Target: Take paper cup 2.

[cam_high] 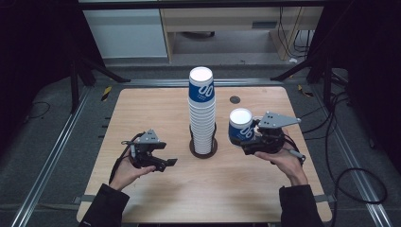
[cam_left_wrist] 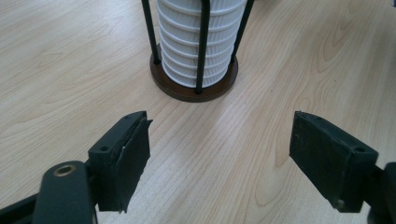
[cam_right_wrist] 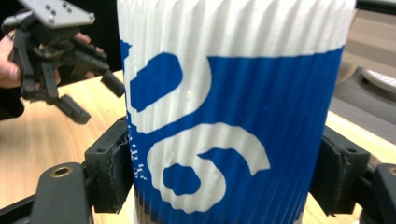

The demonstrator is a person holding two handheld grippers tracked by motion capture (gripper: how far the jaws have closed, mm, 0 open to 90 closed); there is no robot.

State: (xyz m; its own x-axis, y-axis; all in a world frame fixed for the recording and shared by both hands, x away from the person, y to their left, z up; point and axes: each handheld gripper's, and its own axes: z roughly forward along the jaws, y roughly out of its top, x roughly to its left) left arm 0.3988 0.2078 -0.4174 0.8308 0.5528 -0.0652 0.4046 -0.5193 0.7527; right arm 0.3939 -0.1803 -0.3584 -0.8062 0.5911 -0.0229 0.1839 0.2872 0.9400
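Showing the high view: the right gripper (cam_high: 247, 137) clamps one paper cup (cam_high: 240, 125) just right of the cup stack (cam_high: 202, 109) in its holder (cam_high: 204, 149) — one cup off, many left. Left gripper view: left gripper (cam_left_wrist: 219, 158) spread, empty, facing the holder. Right gripper view: pads (cam_right_wrist: 112, 168) pinch the cup's ribbed wall.

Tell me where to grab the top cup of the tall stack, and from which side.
Take the top cup by its ribbed blue band, just under the white closed end, coming in level from the side with the open left tongs. The cups sit upside down and nested, so only that upper part is exposed; the stand and its rods guard the lower stack. Then lift straight up.
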